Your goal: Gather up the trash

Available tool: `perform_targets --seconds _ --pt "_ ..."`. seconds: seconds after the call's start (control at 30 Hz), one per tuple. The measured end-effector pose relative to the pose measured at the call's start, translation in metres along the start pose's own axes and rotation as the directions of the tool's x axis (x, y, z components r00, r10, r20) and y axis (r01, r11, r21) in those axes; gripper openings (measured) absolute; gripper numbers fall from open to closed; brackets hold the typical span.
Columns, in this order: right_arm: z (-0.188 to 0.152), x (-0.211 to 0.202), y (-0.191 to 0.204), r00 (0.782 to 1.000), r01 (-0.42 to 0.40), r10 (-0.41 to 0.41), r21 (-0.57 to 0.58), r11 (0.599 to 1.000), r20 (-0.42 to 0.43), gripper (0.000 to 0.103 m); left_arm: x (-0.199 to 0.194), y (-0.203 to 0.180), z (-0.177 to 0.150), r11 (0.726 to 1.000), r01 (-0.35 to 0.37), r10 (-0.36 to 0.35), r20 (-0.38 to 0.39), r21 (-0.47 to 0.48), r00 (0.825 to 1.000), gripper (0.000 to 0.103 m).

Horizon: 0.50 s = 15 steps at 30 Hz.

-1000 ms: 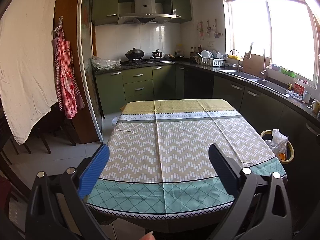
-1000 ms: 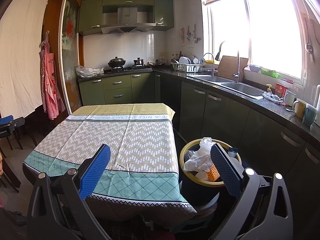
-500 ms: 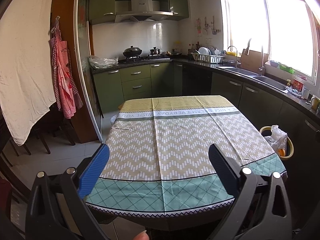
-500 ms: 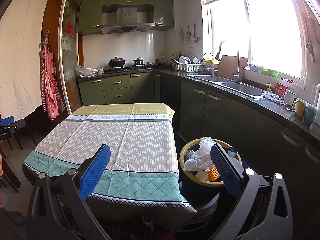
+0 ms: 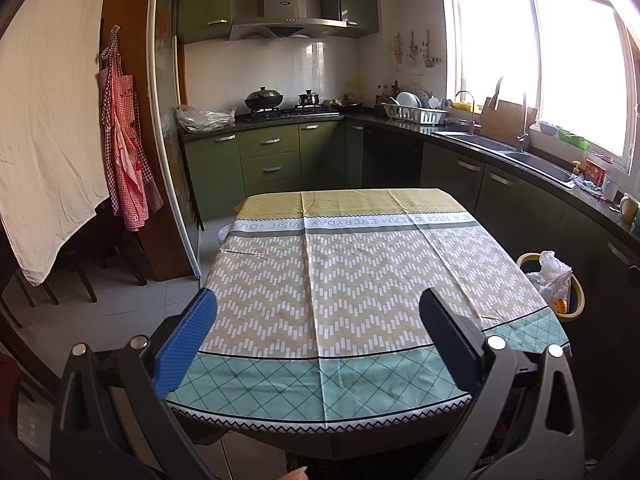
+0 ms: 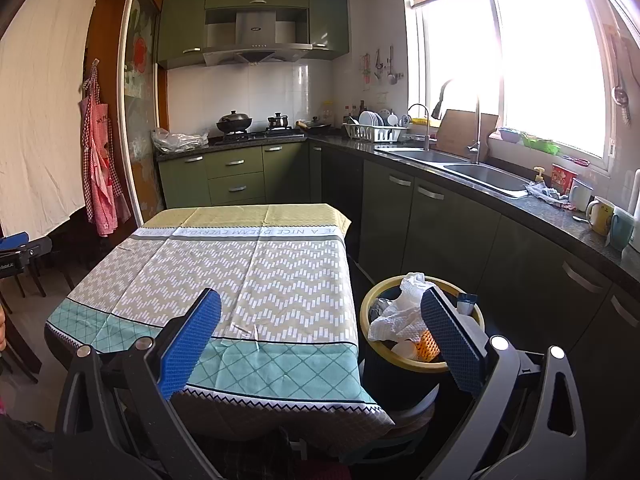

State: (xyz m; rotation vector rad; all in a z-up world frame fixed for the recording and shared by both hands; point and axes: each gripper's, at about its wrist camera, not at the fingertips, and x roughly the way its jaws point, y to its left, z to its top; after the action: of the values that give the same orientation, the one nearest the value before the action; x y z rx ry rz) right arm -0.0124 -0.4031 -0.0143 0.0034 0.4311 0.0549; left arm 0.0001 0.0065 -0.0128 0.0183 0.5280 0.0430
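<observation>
A dark trash bin with a yellow rim (image 6: 370, 300) stands on the floor right of the table, holding crumpled white paper (image 6: 400, 312), an orange piece and other scraps. In the left wrist view the same bin (image 5: 576, 304) shows at the table's right edge. My right gripper (image 6: 320, 312) is open, held above the table's near right corner, its right finger in front of the bin. Over the near edge of the table (image 5: 320, 280), which wears a patterned cloth, my left gripper (image 5: 316, 308) hangs open. Neither holds anything.
Green kitchen cabinets and a dark counter (image 6: 520, 200) with a double sink run along the right and back. Mugs (image 6: 600, 216) stand on the counter. A red checked apron (image 5: 124, 152) hangs left, near dark chairs (image 5: 80, 264). A fingertip (image 5: 294, 474) shows at the bottom edge.
The left wrist view has tilted slightly upward and shifted, showing more of the upper cabinets. The right gripper has stayed still. Both stay open.
</observation>
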Motion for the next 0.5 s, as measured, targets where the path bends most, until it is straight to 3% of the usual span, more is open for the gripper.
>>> perform_targets --seconds 0.5 --pt "-0.0001 0.0016 0.001 1.0 -0.004 0.004 -0.007 1.0 -0.005 0.099 -0.0021 0.0024 0.0006 0.996 0.079 -0.079 -0.009 -0.041 0.997 0.097"
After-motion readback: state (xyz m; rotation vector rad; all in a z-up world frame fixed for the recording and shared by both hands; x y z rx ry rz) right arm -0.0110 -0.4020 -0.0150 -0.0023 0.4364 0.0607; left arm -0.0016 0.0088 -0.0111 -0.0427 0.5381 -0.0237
